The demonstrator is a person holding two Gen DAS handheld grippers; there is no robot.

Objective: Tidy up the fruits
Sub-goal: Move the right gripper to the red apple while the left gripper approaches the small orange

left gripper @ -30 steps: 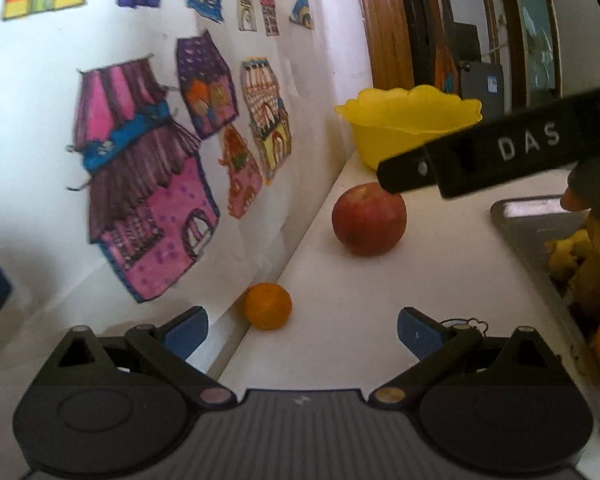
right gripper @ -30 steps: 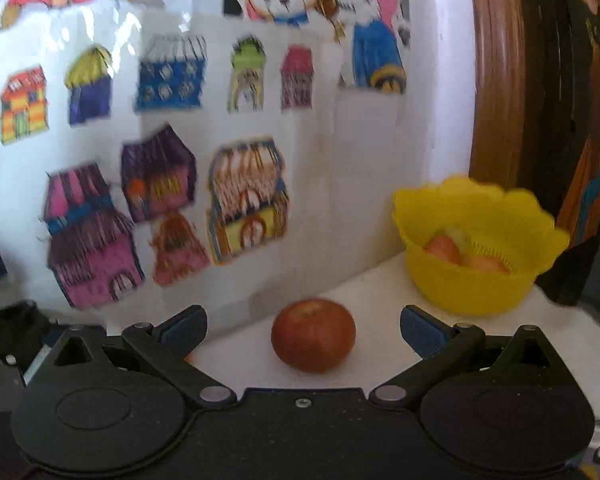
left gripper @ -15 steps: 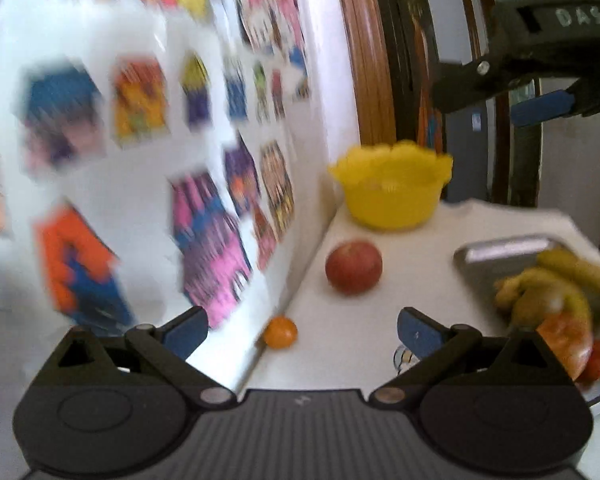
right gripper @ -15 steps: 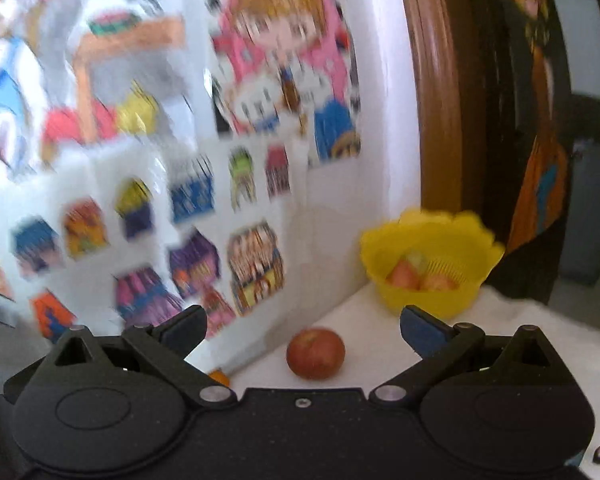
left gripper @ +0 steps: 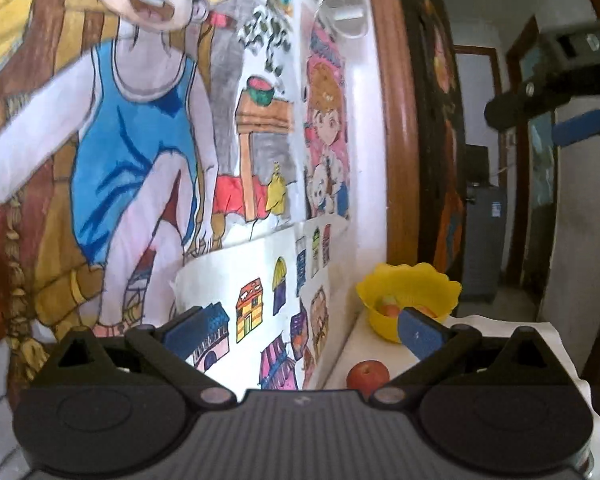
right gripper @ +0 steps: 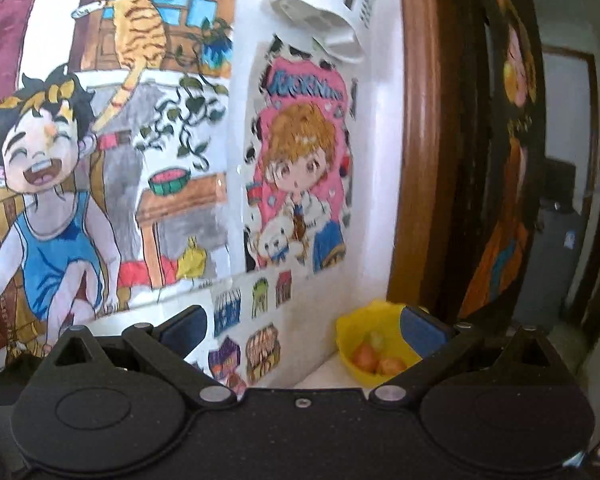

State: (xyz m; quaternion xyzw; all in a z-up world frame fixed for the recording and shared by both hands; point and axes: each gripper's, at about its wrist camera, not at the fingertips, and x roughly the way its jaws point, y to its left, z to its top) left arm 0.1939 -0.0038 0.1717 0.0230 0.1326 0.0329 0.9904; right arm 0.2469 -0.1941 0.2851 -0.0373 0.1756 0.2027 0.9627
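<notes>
A yellow scalloped bowl [left gripper: 410, 294] with a few fruits inside stands at the far end of the white counter [left gripper: 348, 354], against the wall. A red apple [left gripper: 367, 375] lies on the counter in front of it, partly hidden by my left gripper's body. My left gripper [left gripper: 306, 330] is open, raised high and tilted up, holding nothing. My right gripper [right gripper: 304, 330] is also open and empty, raised well above the bowl [right gripper: 374, 350]. The right gripper [left gripper: 576, 92] shows at the upper right of the left wrist view. The small orange and the tray are out of view.
Colourful drawings [right gripper: 172, 184] cover the wall on the left. A white plastic basket [right gripper: 328, 8] hangs on the wall above them. A brown wooden door frame [right gripper: 420, 152] rises behind the bowl, with a doorway and a dim room beyond.
Both grippers have lifted and tilted upward, away from the counter. The orange and the fruit tray dropped out of the left view; the apple left the right view. Both jaws stayed open.
</notes>
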